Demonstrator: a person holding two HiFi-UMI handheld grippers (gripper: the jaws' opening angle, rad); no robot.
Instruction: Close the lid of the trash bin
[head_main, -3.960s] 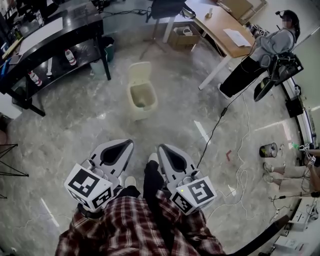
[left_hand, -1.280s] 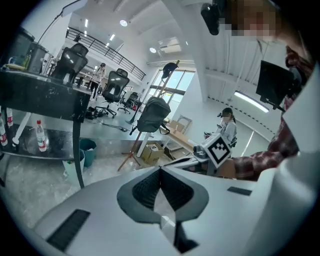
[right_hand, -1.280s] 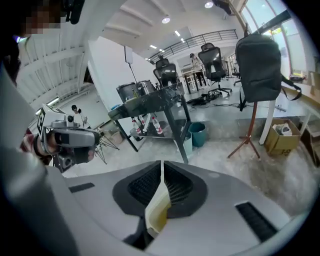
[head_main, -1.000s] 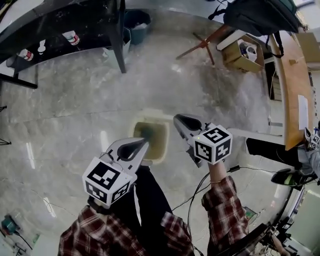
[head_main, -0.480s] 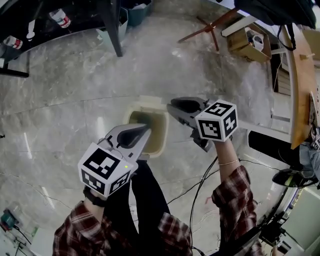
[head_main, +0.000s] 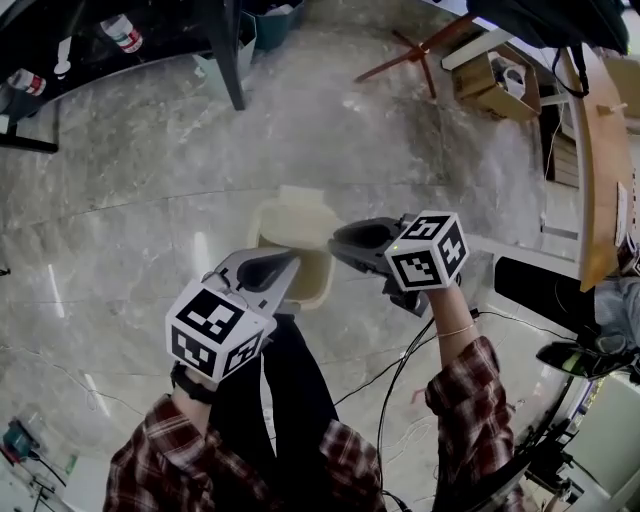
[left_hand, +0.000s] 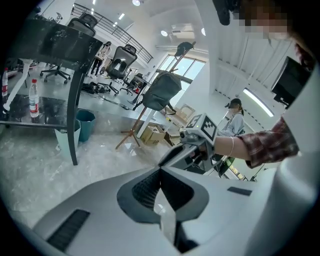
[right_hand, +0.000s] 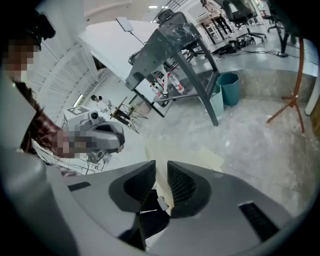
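Right gripper (head_main: 338, 241) seemingly on lid (head_main: 292, 212).

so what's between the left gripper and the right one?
Head view: the open mouth of the trash bin shows between the left gripper and the right gripper, whose jaws grip the lid.

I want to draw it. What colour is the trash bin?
Cream, a pale yellowish white. The trash bin shows best in the head view.
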